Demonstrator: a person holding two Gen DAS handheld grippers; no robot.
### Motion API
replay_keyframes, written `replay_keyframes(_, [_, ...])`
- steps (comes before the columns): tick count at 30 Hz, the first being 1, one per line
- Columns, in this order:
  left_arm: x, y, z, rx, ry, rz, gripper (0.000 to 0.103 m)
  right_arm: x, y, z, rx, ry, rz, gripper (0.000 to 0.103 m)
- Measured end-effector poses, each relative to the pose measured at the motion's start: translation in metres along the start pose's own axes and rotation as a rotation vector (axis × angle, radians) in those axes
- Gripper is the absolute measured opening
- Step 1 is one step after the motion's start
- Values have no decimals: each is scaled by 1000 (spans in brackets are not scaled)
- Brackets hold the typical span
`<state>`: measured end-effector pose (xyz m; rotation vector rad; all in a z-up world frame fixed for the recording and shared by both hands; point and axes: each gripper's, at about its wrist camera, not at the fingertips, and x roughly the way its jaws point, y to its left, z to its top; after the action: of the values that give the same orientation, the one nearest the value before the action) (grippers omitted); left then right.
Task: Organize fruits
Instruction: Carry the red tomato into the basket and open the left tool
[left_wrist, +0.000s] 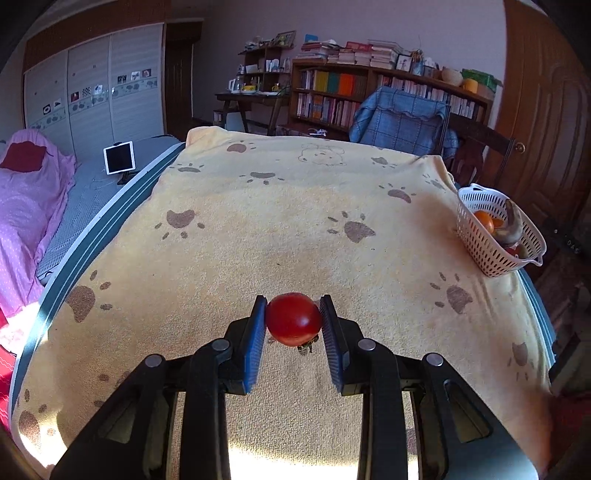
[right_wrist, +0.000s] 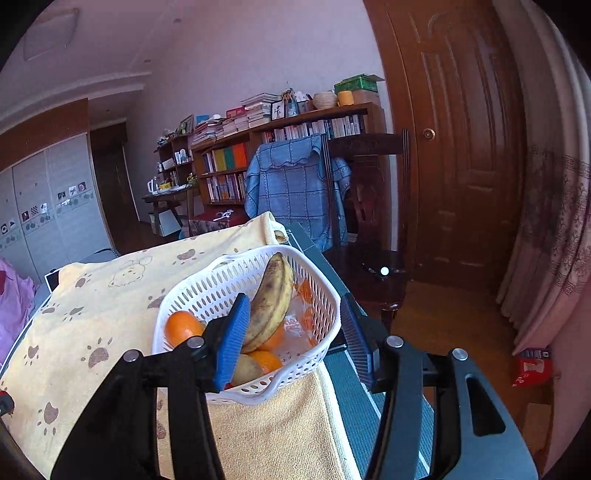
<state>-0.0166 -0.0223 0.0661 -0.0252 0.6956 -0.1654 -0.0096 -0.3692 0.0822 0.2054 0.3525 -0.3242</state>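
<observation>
In the left wrist view my left gripper (left_wrist: 293, 306) is shut on a red tomato (left_wrist: 293, 319), held between the blue pads just above the yellow paw-print towel (left_wrist: 280, 221). A white slotted basket (left_wrist: 480, 236) stands at the table's right edge with oranges and a banana in it. In the right wrist view my right gripper (right_wrist: 293, 314) is open and empty over that basket (right_wrist: 195, 291). Its left finger reaches inside the basket next to the spotted banana (right_wrist: 273, 295). Its right finger is outside the basket's right wall. An orange (right_wrist: 181, 326) lies at the basket's left.
The towel covers a table with a dark rim (right_wrist: 351, 402). A chair draped with a blue cloth (right_wrist: 295, 184) and a wooden door (right_wrist: 461, 147) stand beyond the basket. A bed with pink bedding (left_wrist: 29, 206) lies to the left. Bookshelves (left_wrist: 369, 92) line the far wall.
</observation>
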Motion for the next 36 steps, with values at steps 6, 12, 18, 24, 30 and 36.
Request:
replay_keyframes(6, [12,-67,28,103,-26,-124,30,-1,2,-8,-11,-21,-9,52])
replay_keyframes(12, [34,-127,48,184,-27,-226,30,-6,-7,-13,41,-36,-28,57])
replay_keyframes(18, [62,-174,62,224,-3,-296,30,-3,-11,-14,61,-34,-47,59])
replay_keyframes(24, [79,-204,69,262,-4,-348,30,0,-11,-16,56,-30,-60,60])
replay_keyframes(30, [100,-214,71,253,20,-376,30,1,-12,-16,63,-42,-73,60])
replay_keyframes(36, [108,-221,68,264,13,-394,30,1,-12,-18,68,-38,-80,60])
